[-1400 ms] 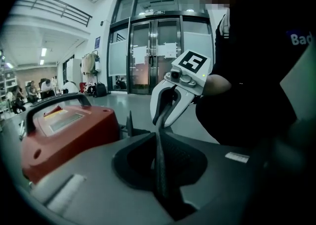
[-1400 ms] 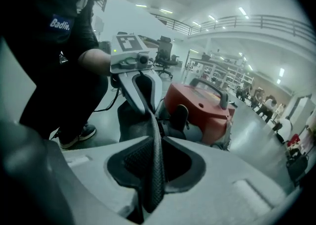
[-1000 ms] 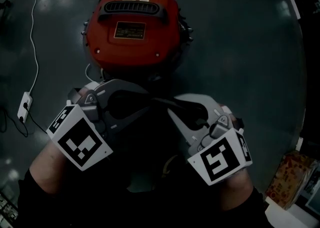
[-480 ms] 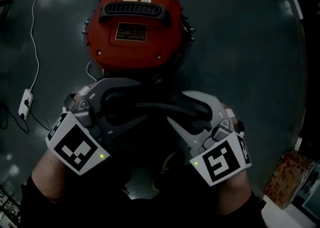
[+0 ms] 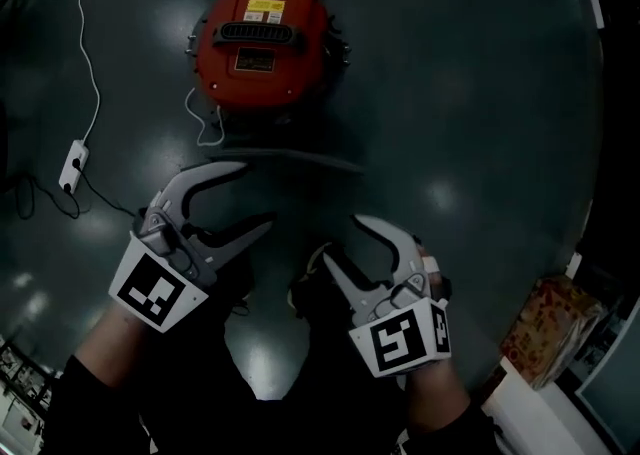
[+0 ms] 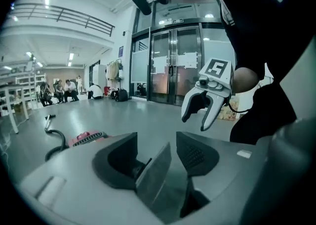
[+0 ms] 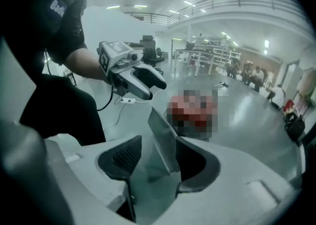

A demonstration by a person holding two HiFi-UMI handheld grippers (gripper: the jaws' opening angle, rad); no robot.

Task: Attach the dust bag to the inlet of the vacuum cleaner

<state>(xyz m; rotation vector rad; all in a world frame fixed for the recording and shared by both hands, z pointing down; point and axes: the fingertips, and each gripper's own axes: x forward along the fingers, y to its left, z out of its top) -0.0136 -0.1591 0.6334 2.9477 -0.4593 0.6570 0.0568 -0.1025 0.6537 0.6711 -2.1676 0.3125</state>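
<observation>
Fingers (image 6: 197, 155) on my left gripper (image 5: 257, 195) and right gripper (image 5: 340, 235) sit spread with a grey sheet (image 6: 155, 174), the dust bag I reckon, loose between them, well short of the vacuum cleaner (image 5: 262, 38), so I'd pinch both edges evenly before carrying it over.

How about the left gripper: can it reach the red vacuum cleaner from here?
Probably yes, by moving forward: the vacuum cleaner stands ahead of the left gripper, apart from it, with floor between.

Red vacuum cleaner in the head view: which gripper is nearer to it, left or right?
Left. The left gripper sits below the red vacuum cleaner in the picture; the right gripper is lower and further to the right.
</observation>
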